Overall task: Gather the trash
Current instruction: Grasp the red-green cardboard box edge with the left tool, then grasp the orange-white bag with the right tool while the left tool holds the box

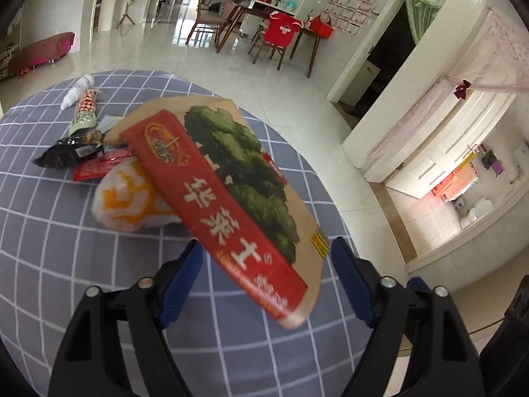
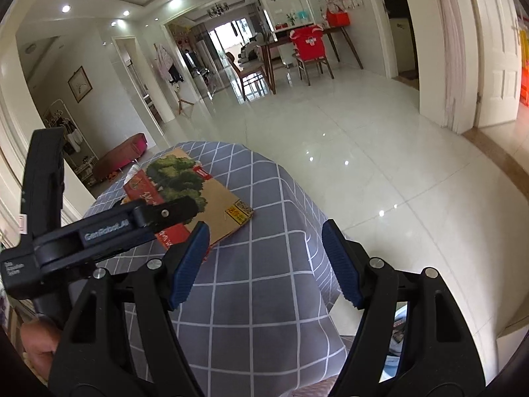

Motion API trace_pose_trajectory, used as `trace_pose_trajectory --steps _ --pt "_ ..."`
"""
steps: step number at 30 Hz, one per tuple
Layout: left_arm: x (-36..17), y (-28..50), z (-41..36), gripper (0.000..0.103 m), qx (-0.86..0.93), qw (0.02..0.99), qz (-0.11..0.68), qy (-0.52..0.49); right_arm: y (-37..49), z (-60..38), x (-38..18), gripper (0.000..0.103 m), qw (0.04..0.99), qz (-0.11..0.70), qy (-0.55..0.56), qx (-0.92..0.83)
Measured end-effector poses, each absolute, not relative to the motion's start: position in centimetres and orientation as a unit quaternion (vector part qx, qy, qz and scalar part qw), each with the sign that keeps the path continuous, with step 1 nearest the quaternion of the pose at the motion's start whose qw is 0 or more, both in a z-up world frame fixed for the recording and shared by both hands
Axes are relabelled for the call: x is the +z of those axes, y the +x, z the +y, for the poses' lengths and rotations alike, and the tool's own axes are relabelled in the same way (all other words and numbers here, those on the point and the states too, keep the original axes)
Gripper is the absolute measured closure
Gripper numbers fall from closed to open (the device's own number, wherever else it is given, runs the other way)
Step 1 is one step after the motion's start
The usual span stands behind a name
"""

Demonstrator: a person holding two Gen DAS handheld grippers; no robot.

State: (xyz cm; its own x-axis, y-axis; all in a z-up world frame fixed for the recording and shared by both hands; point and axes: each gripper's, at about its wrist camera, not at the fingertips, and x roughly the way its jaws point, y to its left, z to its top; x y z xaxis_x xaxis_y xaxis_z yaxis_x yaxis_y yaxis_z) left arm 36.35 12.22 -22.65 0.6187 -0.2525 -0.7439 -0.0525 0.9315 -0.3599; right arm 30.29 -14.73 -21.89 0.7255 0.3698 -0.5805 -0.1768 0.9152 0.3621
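Lying near the tabletop's [image 1: 39, 231] right edge: one flat box [image 1: 231, 178], between the left gripper's [image 1: 264, 278] parted jaws, contact unclear. Right gripper [image 2: 264, 261]: wide, empty. Five wrappers [image 1: 96, 165] behind.

A matt cardboard box [image 1: 231, 178] with glossy red print lies on a checked cloth tablecloth [image 1: 66, 248] above shiny floor tiles [image 2: 363, 139].

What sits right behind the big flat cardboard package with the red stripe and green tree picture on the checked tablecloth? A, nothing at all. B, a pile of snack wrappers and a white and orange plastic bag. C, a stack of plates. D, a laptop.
B: in the left wrist view, the white and orange plastic bag and dark and red snack wrappers lie just behind the cardboard package.
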Motion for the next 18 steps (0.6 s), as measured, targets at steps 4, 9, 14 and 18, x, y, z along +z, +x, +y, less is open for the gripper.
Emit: trace_pose_trajectory --steps 4,9,14,18 --pt "-23.5 37.1 12.8 0.079 -0.080 0.870 0.439 -0.208 30.4 -14.9 -21.9 0.033 0.916 0.341 0.151 0.145" --pt "-21.2 34.0 14.0 0.093 -0.106 0.888 0.401 -0.201 29.7 -13.9 -20.4 0.033 0.919 0.331 0.149 0.155" --pt "-17.5 29.4 17.0 0.094 -0.083 0.921 0.343 -0.167 29.5 -11.2 -18.8 0.032 0.916 0.325 0.147 0.186" --pt "-15.5 26.5 21.1 0.094 -0.035 0.936 0.311 -0.158 29.7 -7.6 -18.6 0.030 0.909 0.334 0.128 0.216"
